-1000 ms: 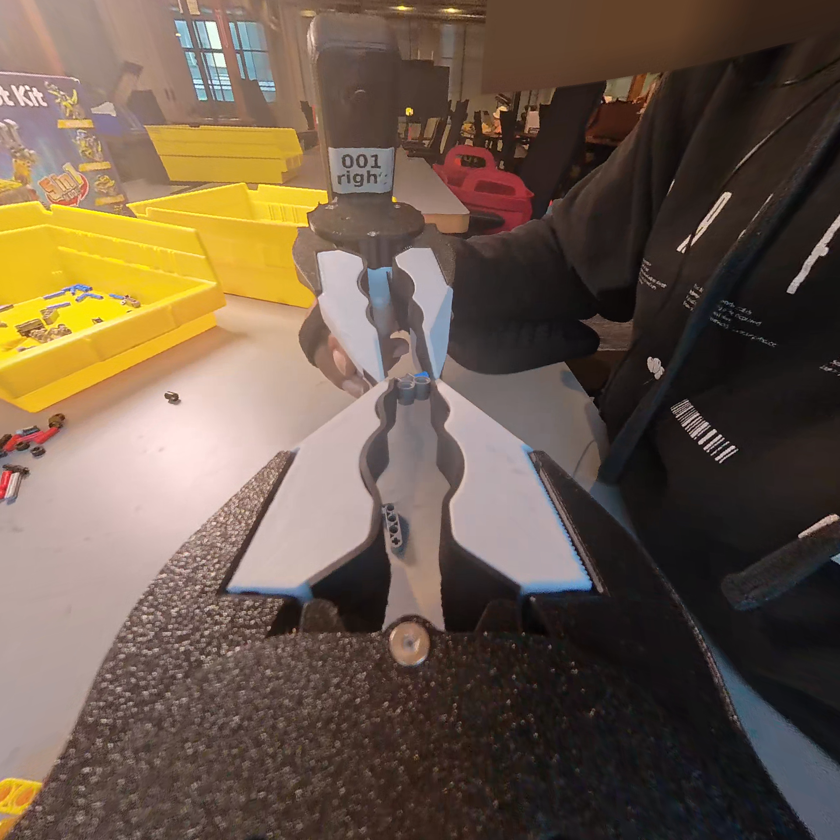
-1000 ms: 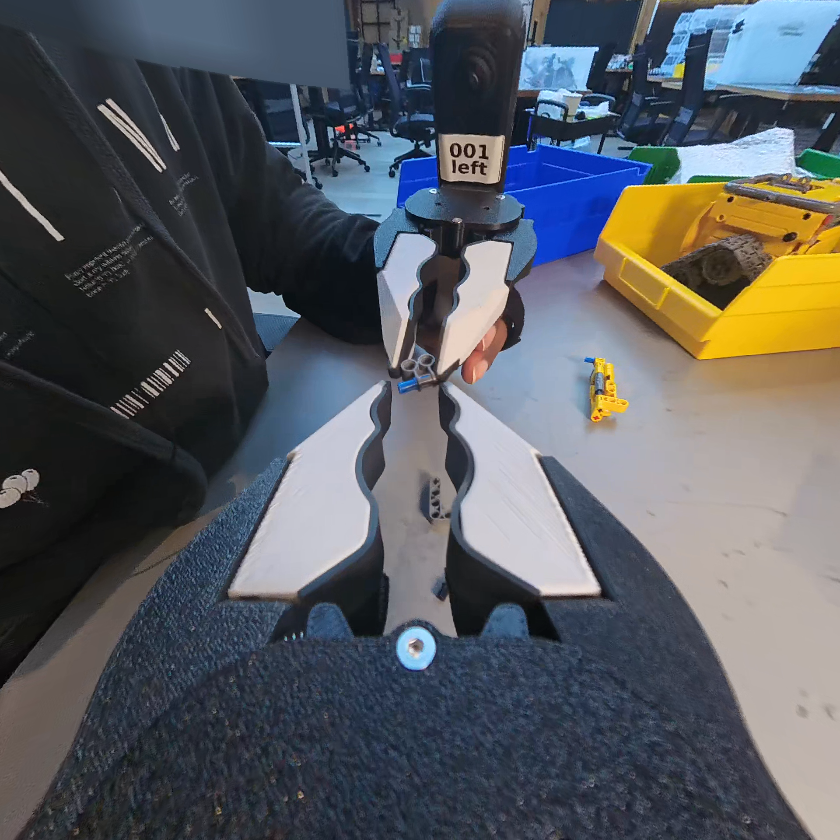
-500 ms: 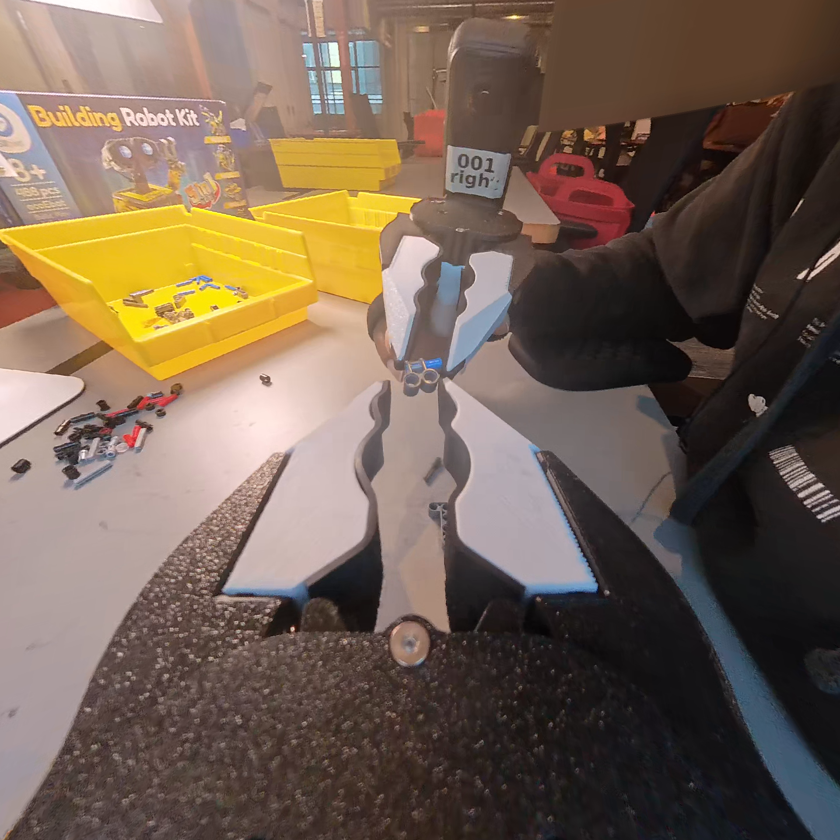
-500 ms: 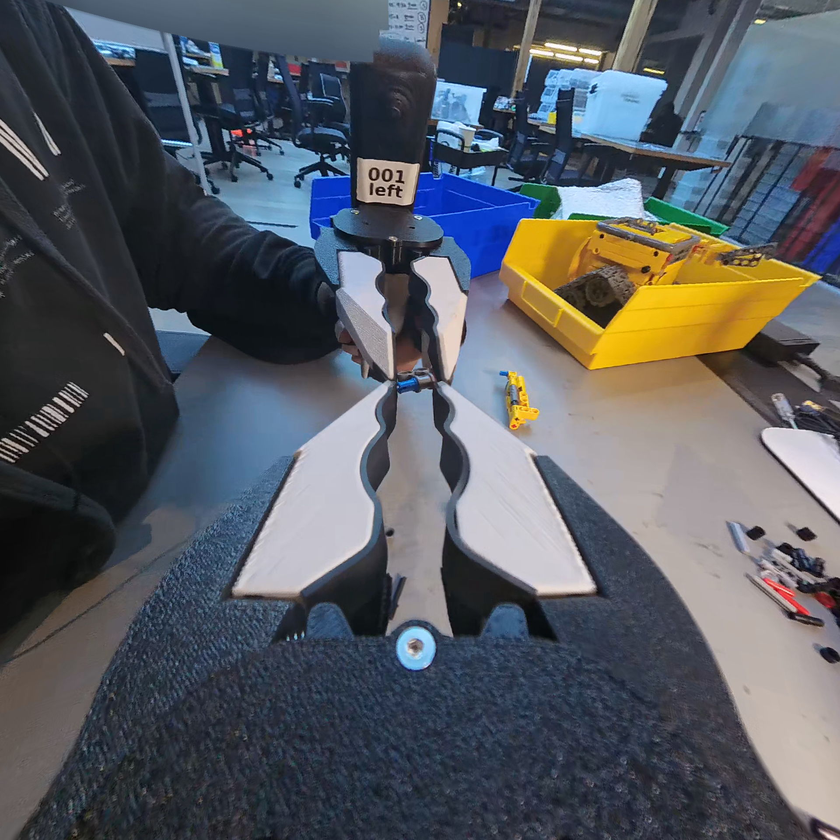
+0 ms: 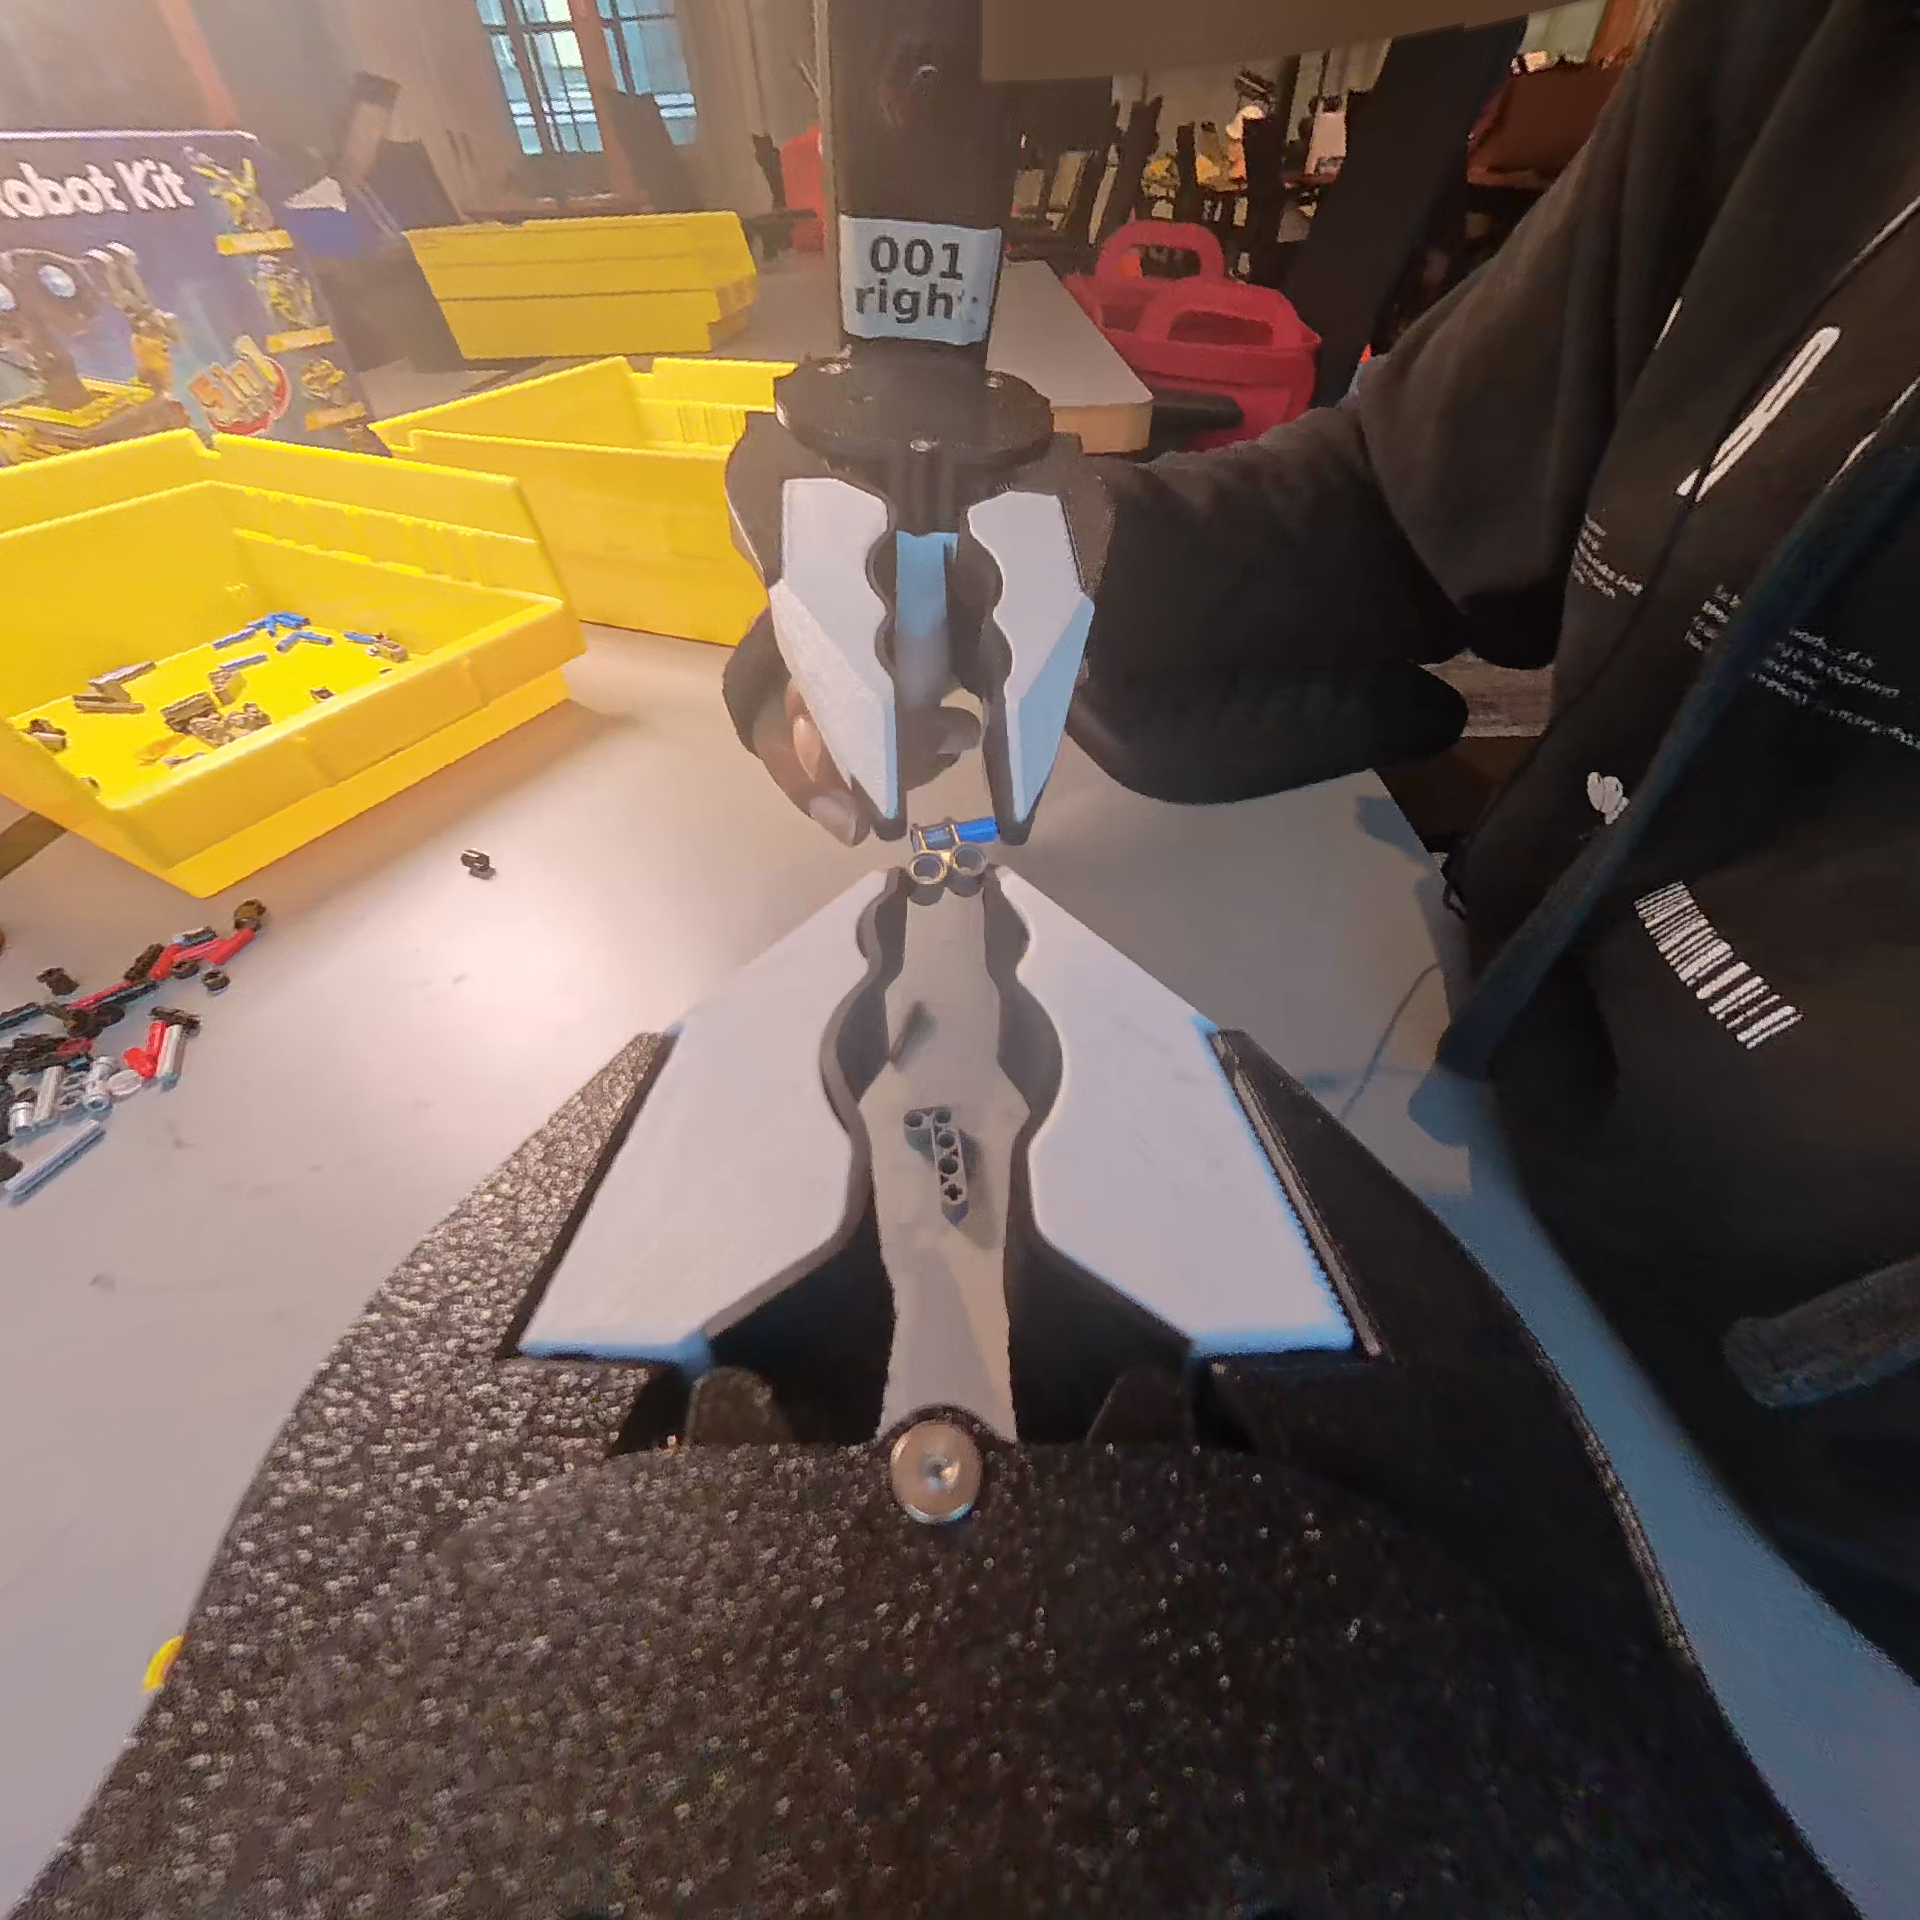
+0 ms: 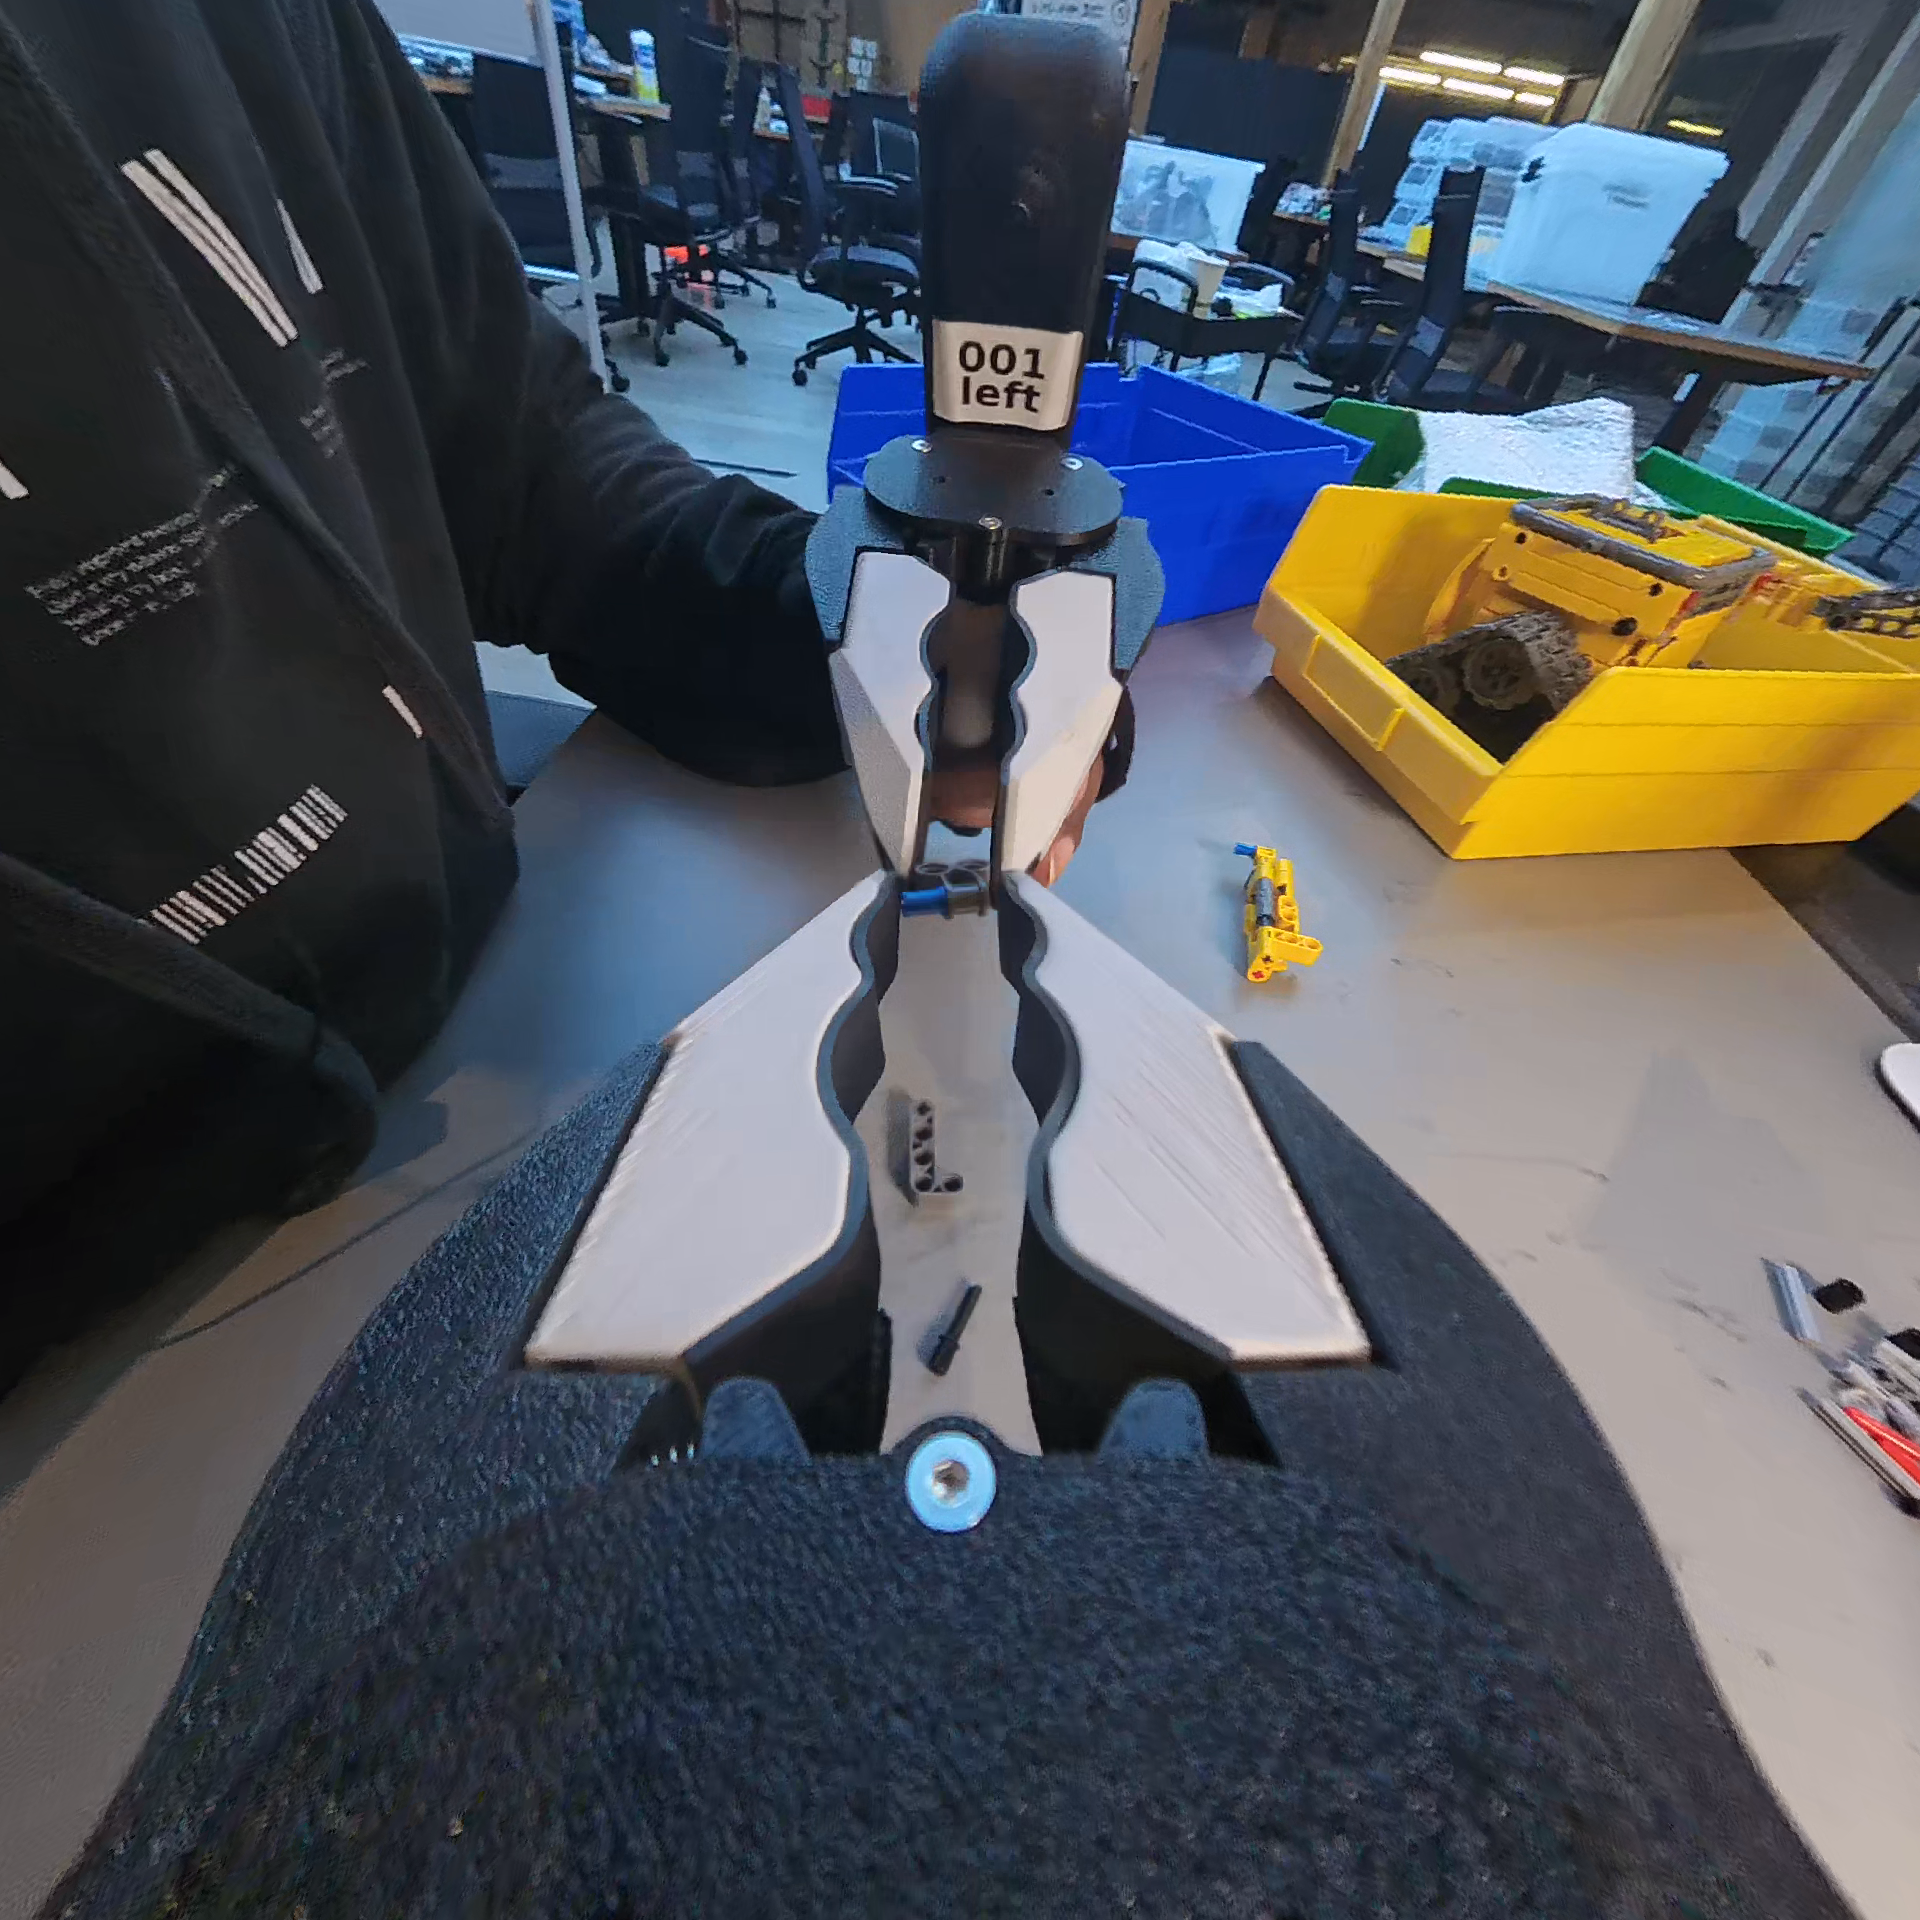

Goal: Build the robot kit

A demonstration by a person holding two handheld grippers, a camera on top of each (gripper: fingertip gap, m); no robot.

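Note:
My left gripper (image 5: 945, 883) is shut on a small grey two-hole connector (image 5: 945, 862). My right gripper (image 6: 945, 899) is shut on a short blue pin (image 6: 930, 900) with a dark end. The two grippers meet tip to tip above the grey table (image 5: 416, 1039), with pin and connector touching. The right gripper (image 5: 951, 828) faces me in the left wrist view, with its blue pin (image 5: 971, 828). The left gripper (image 6: 951, 868) faces me in the right wrist view. On the table below lie a dark L-shaped beam (image 5: 940, 1153) and a black pin (image 6: 951, 1328).
Yellow bins (image 5: 260, 665) with small parts and a kit box (image 5: 156, 312) stand at the left, with a pile of loose parts (image 5: 104, 1039). A yellow bin holding a tracked model (image 6: 1558, 665), a blue bin (image 6: 1226, 468) and a small yellow assembly (image 6: 1273, 914) lie on the right. A person in black stands close. Both grippers' tips are close together, under 4 cm apart.
Both grippers stayed tip to tip and shut on their pieces. The pair swung sideways and back and shifted over the table; the beam and black pin now show below.

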